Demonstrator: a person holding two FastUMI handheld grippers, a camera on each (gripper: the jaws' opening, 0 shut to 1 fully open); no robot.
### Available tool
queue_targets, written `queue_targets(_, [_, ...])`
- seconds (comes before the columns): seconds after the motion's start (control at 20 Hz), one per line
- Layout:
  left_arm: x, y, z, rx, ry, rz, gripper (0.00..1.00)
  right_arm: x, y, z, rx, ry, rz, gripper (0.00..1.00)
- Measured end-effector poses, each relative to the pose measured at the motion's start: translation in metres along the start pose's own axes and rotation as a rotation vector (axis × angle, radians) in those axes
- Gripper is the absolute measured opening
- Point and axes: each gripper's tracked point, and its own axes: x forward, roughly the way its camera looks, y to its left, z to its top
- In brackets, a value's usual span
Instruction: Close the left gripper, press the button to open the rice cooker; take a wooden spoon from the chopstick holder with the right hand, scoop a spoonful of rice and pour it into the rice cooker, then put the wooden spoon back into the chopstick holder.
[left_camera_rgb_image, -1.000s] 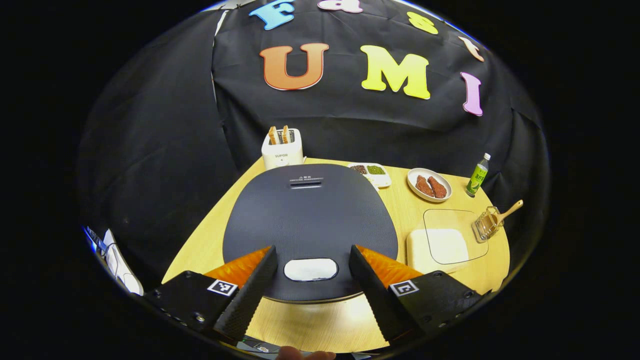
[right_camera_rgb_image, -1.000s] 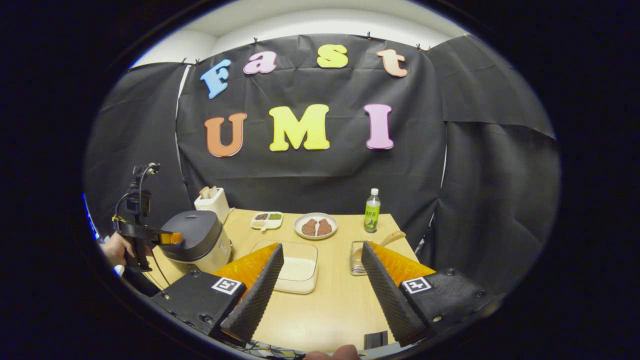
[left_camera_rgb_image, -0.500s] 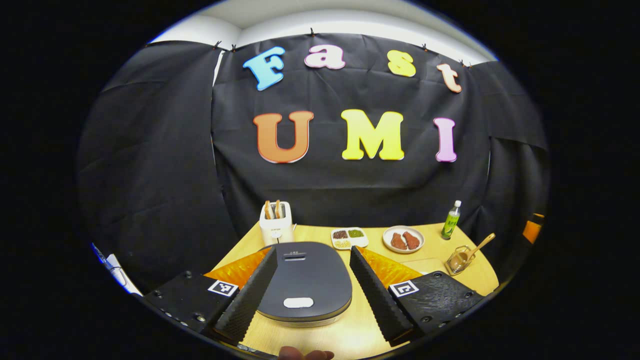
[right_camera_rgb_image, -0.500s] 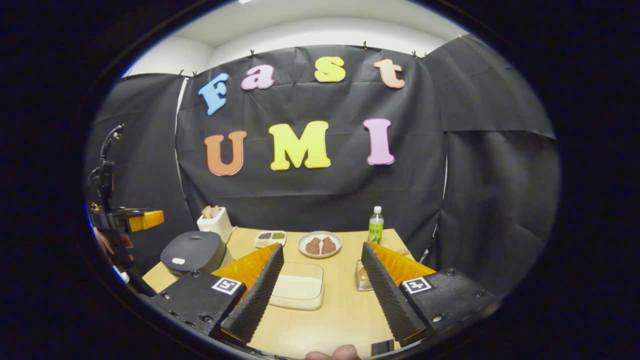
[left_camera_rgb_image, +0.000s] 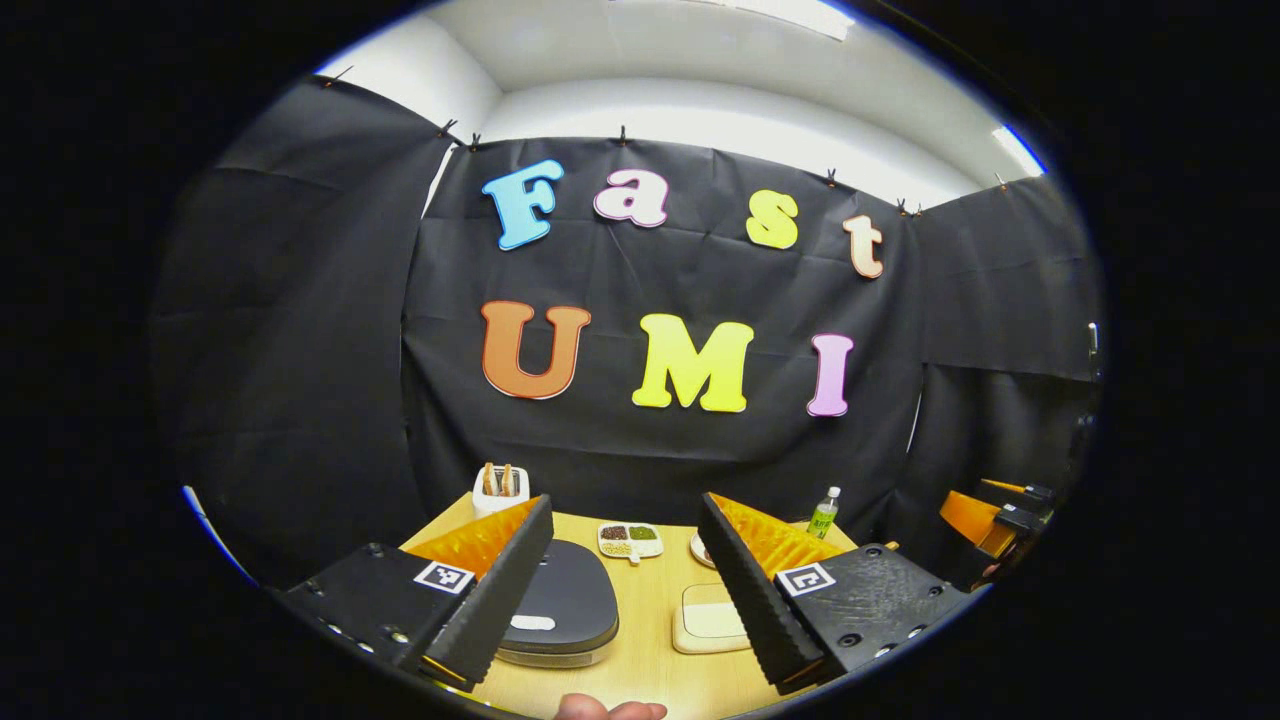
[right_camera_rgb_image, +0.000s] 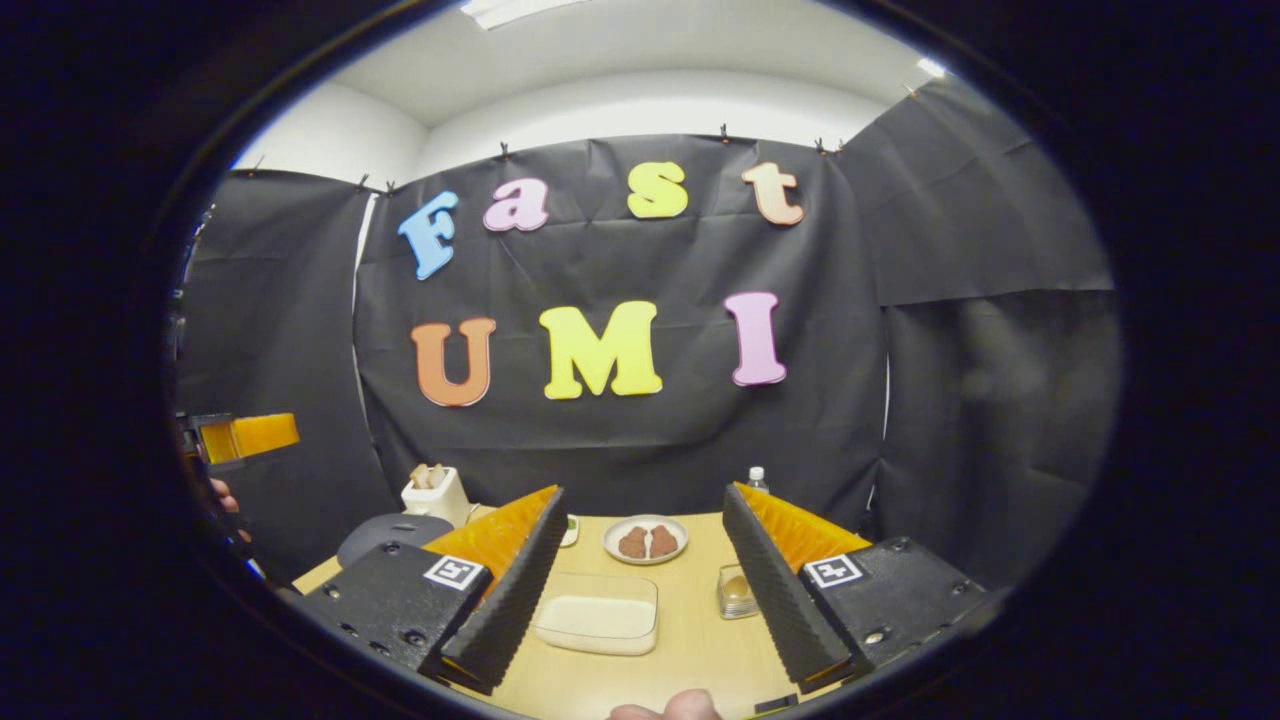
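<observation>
The rice cooker (left_camera_rgb_image: 560, 605) sits low in the left gripper view with its dark lid down and a pale button (left_camera_rgb_image: 533, 623) near the front edge. My left gripper (left_camera_rgb_image: 624, 510) hangs open well above and behind it, touching nothing. In the right gripper view the cooker (right_camera_rgb_image: 390, 528) peeks out at the left. The glass box of rice (right_camera_rgb_image: 598, 615) lies between the fingers of my open right gripper (right_camera_rgb_image: 644, 495). The small chopstick holder (right_camera_rgb_image: 738, 590) stands just right of the box. Its wooden spoon is mostly hidden by my right finger.
On the wooden table (right_camera_rgb_image: 680, 640) stand a white toaster (right_camera_rgb_image: 437, 490), a plate of meat (right_camera_rgb_image: 645, 540), a green bottle (left_camera_rgb_image: 823, 512) and a three-part dish (left_camera_rgb_image: 630, 540). The left gripper (right_camera_rgb_image: 240, 437) and a hand (right_camera_rgb_image: 222, 495) show at far left.
Both views have pulled up and back, so the table has sunk low. The left gripper has left its spot just above the cooker lid. Both grippers stay open.
</observation>
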Motion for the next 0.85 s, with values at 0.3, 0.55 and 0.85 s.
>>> queue_targets(0.3, [-0.022, -0.018, -0.005, 0.063, -0.019, -0.017, 0.94, -0.021, 0.006, 0.010, -0.008, -0.033, -0.037, 1.00])
queue_targets(0.55, [-0.030, -0.031, -0.005, 0.083, -0.032, -0.050, 0.95, -0.038, 0.021, 0.009, -0.064, -0.053, -0.027, 1.00])
queue_targets(0.85, [-0.030, -0.028, -0.003, 0.078, -0.040, -0.048, 0.95, -0.039, 0.021, 0.011, -0.062, -0.055, -0.031, 0.99])
